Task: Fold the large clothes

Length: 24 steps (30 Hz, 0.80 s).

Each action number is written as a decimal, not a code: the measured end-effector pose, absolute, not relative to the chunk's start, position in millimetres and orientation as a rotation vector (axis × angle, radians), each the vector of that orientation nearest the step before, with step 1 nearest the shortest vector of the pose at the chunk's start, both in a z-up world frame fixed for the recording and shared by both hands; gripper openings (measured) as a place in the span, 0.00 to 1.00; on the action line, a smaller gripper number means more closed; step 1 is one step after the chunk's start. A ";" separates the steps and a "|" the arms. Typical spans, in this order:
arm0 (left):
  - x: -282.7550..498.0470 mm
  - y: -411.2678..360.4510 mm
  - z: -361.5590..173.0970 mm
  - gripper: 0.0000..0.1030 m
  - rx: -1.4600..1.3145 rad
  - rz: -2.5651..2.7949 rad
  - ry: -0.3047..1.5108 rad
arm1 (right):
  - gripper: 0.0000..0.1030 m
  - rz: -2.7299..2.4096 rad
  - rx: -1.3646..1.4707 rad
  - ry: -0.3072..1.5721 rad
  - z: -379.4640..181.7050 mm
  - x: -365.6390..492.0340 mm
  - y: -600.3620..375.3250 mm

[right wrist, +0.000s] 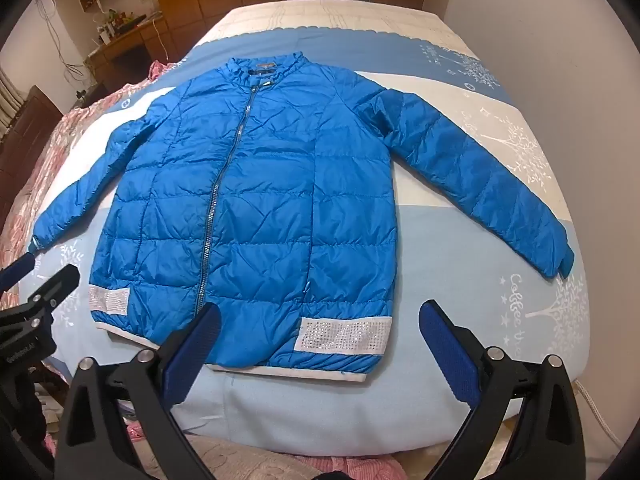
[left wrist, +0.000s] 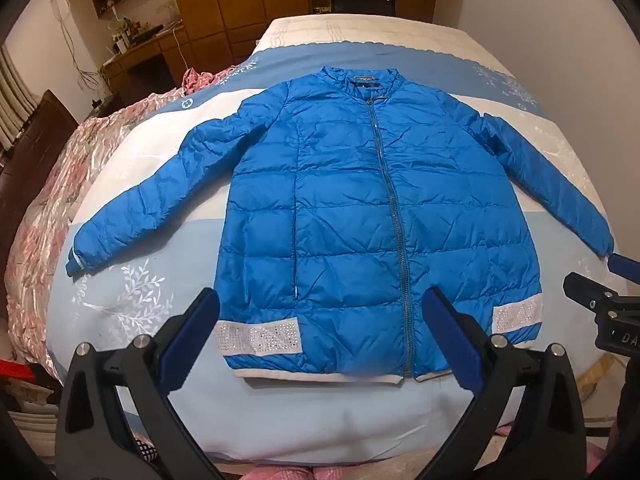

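Note:
A blue quilted puffer jacket [left wrist: 352, 208] lies flat and zipped on the bed, collar away from me, both sleeves spread out; it also fills the right wrist view [right wrist: 256, 208]. White sequin patches sit at its hem corners. My left gripper [left wrist: 320, 312] is open and empty, hovering above the jacket's hem near the zipper. My right gripper [right wrist: 320, 324] is open and empty above the hem's right side. The right gripper shows at the right edge of the left wrist view [left wrist: 612, 300], the left gripper at the left edge of the right wrist view [right wrist: 36, 296].
The bed sheet [left wrist: 280, 412] is light blue, white and blue with tree prints. A pink floral quilt [left wrist: 60, 184] is bunched along the left side. A wooden desk [left wrist: 140, 52] and wardrobe stand beyond. A white wall runs along the right.

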State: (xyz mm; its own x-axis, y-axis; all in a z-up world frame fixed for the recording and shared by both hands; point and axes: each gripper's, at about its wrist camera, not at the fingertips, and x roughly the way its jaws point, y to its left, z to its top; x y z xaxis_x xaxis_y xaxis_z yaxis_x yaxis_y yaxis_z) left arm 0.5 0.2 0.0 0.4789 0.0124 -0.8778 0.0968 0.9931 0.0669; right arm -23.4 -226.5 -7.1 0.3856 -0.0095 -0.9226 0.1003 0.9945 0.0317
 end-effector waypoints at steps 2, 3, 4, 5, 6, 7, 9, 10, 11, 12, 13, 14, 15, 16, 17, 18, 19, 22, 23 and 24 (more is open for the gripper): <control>1.0 0.9 0.5 0.97 0.104 -0.049 1.071 | 0.96 -0.072 0.085 1.173 -7.2 -23.3 -226.6; 1.2 0.8 0.7 0.97 0.101 -0.047 1.070 | 0.96 -0.073 0.085 1.173 -7.3 -23.3 -226.8; 1.3 0.6 1.0 0.97 0.099 -0.046 1.070 | 0.96 -0.072 0.085 1.173 -7.3 -23.3 -226.7; 1.5 0.3 1.1 0.97 0.097 -0.047 1.070 | 0.96 -0.073 0.084 1.174 -7.5 -23.2 -226.7; 1.7 -0.1 1.2 0.97 0.095 -0.048 1.071 | 0.96 -0.072 0.085 1.174 -7.8 -23.0 -226.8; 2.0 -0.5 1.2 0.97 0.093 -0.047 1.071 | 0.96 -0.072 0.085 1.175 -8.1 -22.8 -226.7; -0.7 3.6 4.5 0.97 0.099 -0.058 1.067 | 0.96 -0.071 0.085 1.172 -7.2 -23.3 -226.9; -0.7 4.3 5.3 0.97 0.099 -0.057 1.067 | 0.96 -0.070 0.085 1.172 -7.1 -23.1 -227.0; -1.0 2.4 4.3 0.97 0.103 -0.054 1.065 | 0.96 -0.070 0.085 1.172 -7.1 -22.9 -227.1; -1.3 2.7 5.0 0.97 0.102 -0.053 1.064 | 0.96 -0.070 0.085 1.172 -7.1 -22.7 -227.4; -1.2 3.4 6.1 0.97 0.103 -0.054 1.063 | 0.96 -0.071 0.085 1.172 -7.0 -22.6 -227.4; -1.0 3.2 4.9 0.97 0.103 -0.054 1.063 | 0.96 -0.073 0.085 1.171 -7.0 -22.9 -226.7; -1.3 3.9 5.6 0.97 0.102 -0.054 1.064 | 0.96 -0.073 0.085 1.171 -7.1 -22.8 -226.6; -1.3 3.5 5.6 0.97 0.104 -0.054 1.064 | 0.96 -0.073 0.085 1.172 -7.2 -22.5 -226.4; -1.0 3.0 5.1 0.97 0.105 -0.054 1.064 | 0.96 -0.073 0.085 1.173 -7.5 -22.3 -226.3; -1.3 3.3 5.5 0.97 0.104 -0.055 1.064 | 0.96 -0.073 0.085 1.172 -7.1 -22.4 -226.4; -0.2 2.5 3.0 0.97 0.105 -0.056 1.065 | 0.96 -0.073 0.085 1.171 -7.1 -22.3 -226.4; -0.3 2.6 2.4 0.97 0.106 -0.056 1.065 | 0.96 -0.073 0.085 1.171 -7.4 -22.1 -226.5; -0.2 2.5 2.3 0.97 0.106 -0.056 1.065 | 0.96 -0.073 0.085 1.171 -7.5 -22.1 -226.5; -0.3 2.7 2.5 0.97 0.106 -0.056 1.065 | 0.96 -0.073 0.085 1.171 -7.6 -22.0 -226.5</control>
